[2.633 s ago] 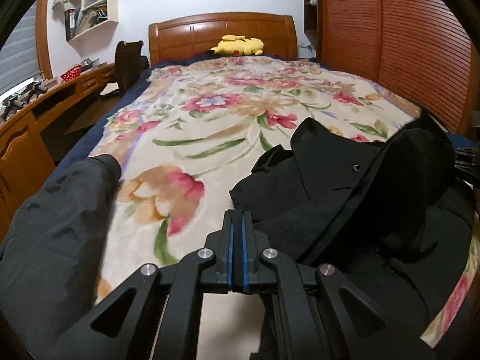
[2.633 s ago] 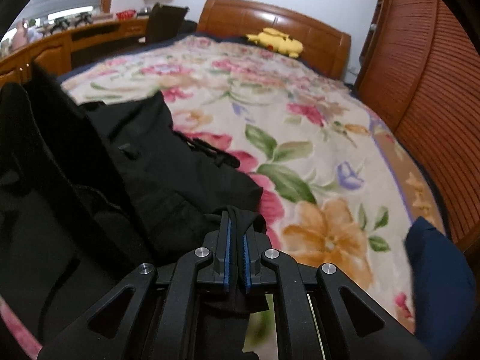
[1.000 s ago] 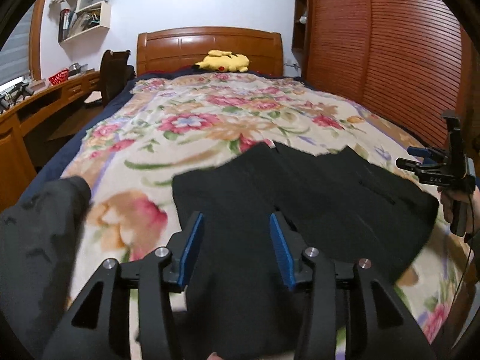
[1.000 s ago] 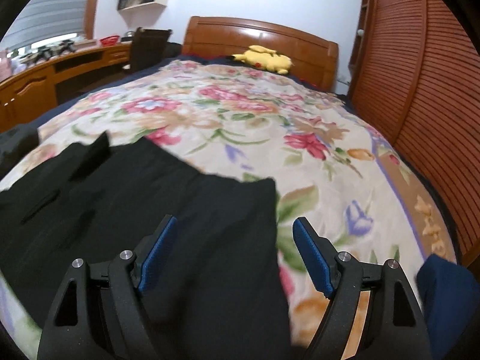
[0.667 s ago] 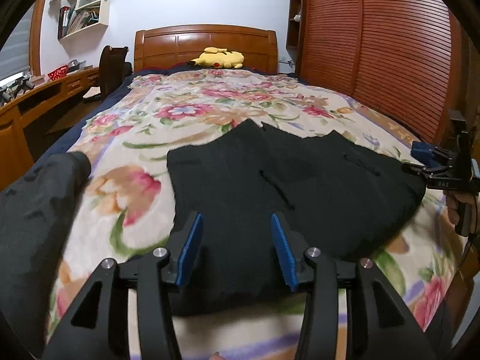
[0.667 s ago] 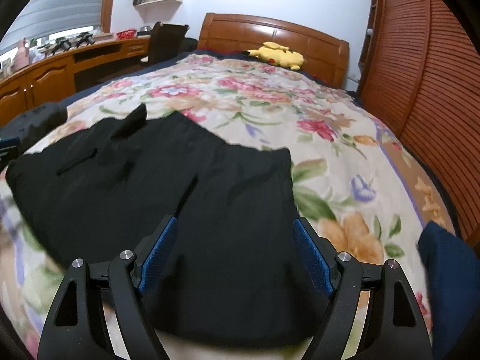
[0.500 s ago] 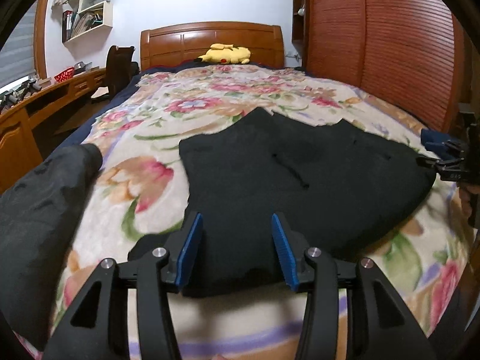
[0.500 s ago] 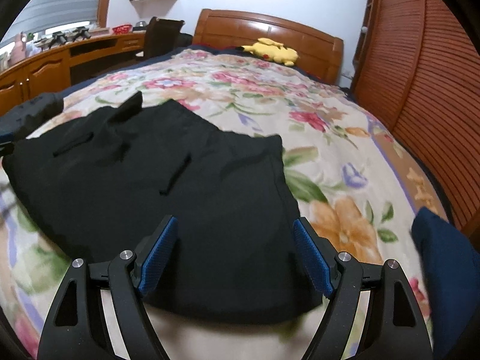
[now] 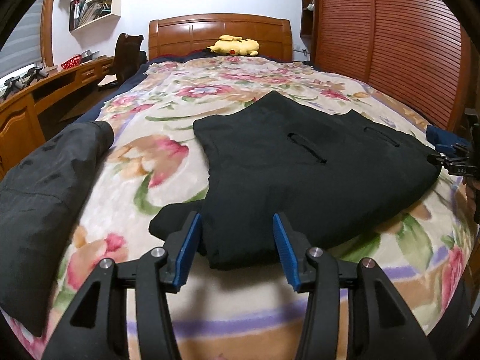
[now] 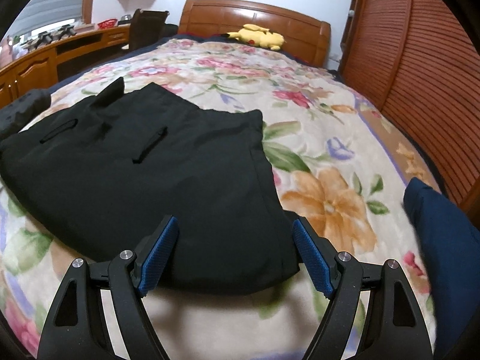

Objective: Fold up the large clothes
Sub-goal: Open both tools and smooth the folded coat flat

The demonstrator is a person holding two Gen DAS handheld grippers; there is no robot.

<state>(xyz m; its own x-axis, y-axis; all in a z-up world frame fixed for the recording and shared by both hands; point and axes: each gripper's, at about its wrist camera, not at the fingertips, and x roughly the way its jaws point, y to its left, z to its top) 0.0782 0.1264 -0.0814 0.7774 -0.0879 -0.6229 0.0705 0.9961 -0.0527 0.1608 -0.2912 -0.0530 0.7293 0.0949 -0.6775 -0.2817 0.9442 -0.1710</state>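
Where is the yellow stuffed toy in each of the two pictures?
Left wrist view: the yellow stuffed toy lies at top centre, at the far end of the bed, in front of the wooden headboard.
Right wrist view: the toy lies at top, slightly right of centre, against the same headboard.
Shared landmark: the black garment spread on the floral blanket.

Spread flat on the bedspread (image 9: 168, 180) near the foot of the bed: trousers (image 9: 300, 162). Left of them, a jacket (image 9: 45, 186); right, a folded cloth (image 10: 444, 234). Far behind, against the headboard (image 9: 219, 31), a plush toy (image 9: 237, 46).
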